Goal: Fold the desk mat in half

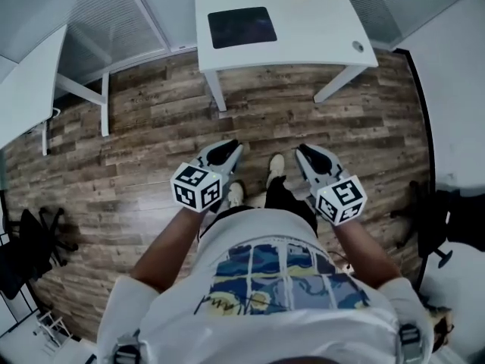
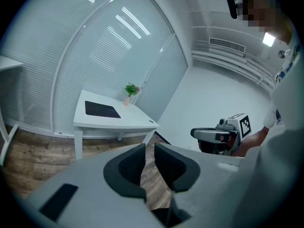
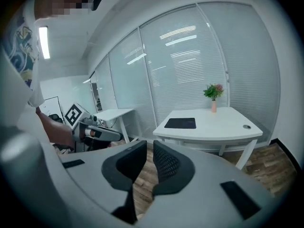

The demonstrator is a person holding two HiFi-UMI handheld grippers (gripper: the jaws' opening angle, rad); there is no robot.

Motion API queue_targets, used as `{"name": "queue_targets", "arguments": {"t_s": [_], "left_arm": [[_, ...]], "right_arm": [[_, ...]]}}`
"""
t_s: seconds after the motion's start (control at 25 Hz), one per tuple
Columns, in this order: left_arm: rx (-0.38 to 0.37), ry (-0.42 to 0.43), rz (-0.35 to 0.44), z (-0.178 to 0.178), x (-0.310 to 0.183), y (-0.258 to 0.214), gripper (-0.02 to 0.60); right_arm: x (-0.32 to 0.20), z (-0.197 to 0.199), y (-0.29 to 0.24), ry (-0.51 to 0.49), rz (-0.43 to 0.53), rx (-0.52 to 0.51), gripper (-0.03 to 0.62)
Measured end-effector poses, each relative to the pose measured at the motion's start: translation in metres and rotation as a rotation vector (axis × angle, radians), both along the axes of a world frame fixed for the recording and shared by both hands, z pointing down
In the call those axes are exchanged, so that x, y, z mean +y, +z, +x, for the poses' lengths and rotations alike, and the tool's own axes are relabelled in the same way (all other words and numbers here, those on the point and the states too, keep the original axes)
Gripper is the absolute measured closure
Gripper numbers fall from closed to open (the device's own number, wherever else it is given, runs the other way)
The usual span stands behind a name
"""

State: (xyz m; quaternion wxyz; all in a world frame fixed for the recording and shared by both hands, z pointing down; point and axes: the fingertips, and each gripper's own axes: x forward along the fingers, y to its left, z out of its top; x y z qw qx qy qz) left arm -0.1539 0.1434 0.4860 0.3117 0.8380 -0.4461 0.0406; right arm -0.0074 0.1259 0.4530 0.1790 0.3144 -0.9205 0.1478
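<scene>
The dark desk mat (image 1: 241, 26) lies flat and unfolded on the white table (image 1: 318, 29) across the wooden floor, well ahead of me. Both grippers are held close to my body, far short of the table. My left gripper (image 1: 229, 149) has a narrow gap between its pads with only floor showing through. The right gripper (image 1: 305, 152) stands the same way, slightly parted and empty. The left gripper view has the mat (image 2: 101, 109) far off beyond the left gripper (image 2: 149, 148), with the right gripper (image 2: 213, 134) alongside. The right gripper view shows the mat (image 3: 180, 123) past the right gripper (image 3: 149, 148).
A small potted plant (image 3: 213, 93) stands at the table's far edge, and a round cable hole (image 1: 358, 46) sits near its right corner. Another white table (image 1: 23, 82) is at the left. Black chairs (image 1: 30, 241) (image 1: 436, 218) stand on either side. Blinds cover the glass wall behind.
</scene>
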Motion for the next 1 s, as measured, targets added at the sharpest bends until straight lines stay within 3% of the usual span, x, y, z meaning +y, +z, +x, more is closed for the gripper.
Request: {"name": "queue_targets", "arguments": {"t_s": [0.24,0.44,0.68,1.0], "left_arm": [[-0.068,-0.136,-0.047,-0.006,-0.076,0.024,0.526],[-0.076,-0.273,-0.17,-0.02,-0.132,0.066,0.512],[-0.195,-0.363,-0.153,-0.021,-0.201,0.076,0.511],[-0.233,-0.448,-0.205,-0.067,-0.289,0.104,0.497]], "right_arm": [[-0.081,0.021,0.002,-0.067,0.007,-0.026,0.549],[-0.145,0.042,0.004,-0.119,0.0,-0.065,0.549],[-0.193,0.077,0.022,-0.157,-0.042,-0.072,0.55],[-0.244,0.085,0.027,-0.129,-0.057,-0.063,0.551]]}}
